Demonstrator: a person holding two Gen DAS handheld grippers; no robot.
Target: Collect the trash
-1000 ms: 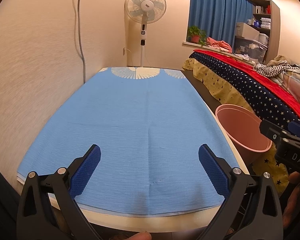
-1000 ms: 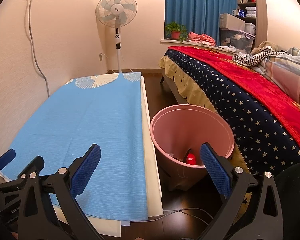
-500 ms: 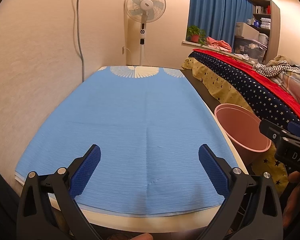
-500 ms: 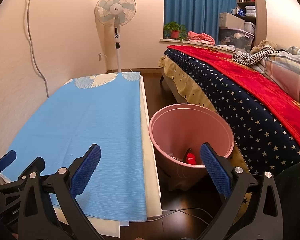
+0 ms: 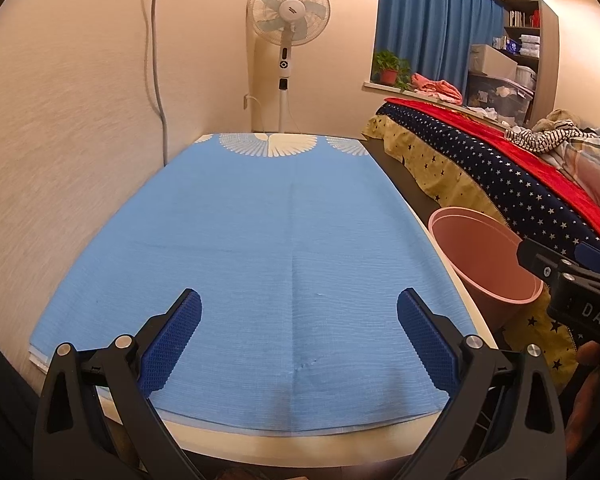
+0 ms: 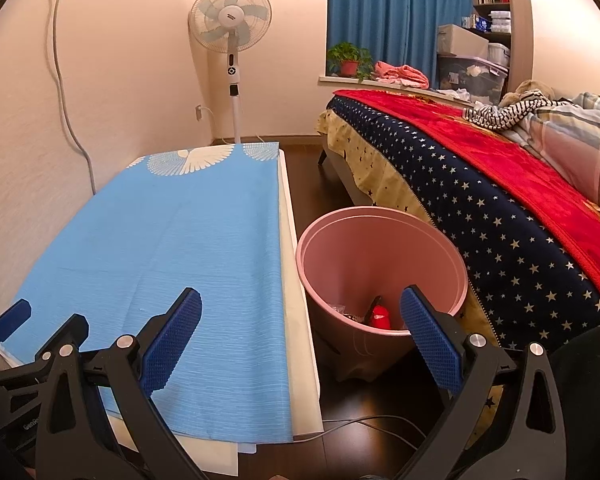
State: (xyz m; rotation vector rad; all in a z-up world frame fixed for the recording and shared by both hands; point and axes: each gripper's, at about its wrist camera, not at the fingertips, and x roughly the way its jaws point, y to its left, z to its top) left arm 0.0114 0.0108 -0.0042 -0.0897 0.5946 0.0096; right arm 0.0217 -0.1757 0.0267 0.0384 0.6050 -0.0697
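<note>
A pink bin (image 6: 380, 280) stands on the dark floor between the table and the bed; a red piece of trash (image 6: 381, 317) and some crumpled bits lie at its bottom. The same bin (image 5: 486, 264) shows at the right of the left wrist view. My left gripper (image 5: 299, 344) hovers open over the near end of the blue cloth (image 5: 260, 248), nothing between its fingers. My right gripper (image 6: 300, 344) is open too, spanning the table edge and the bin's near rim, and holds nothing. No loose trash shows on the cloth.
A white table (image 6: 300, 360) under the blue cloth runs along the left wall. A bed with a starred cover (image 6: 500, 208) lies right of the bin. A standing fan (image 6: 232, 40) is at the far end. A cable (image 6: 364, 420) trails on the floor.
Both views drift very slightly; the grippers stay open and hold nothing throughout.
</note>
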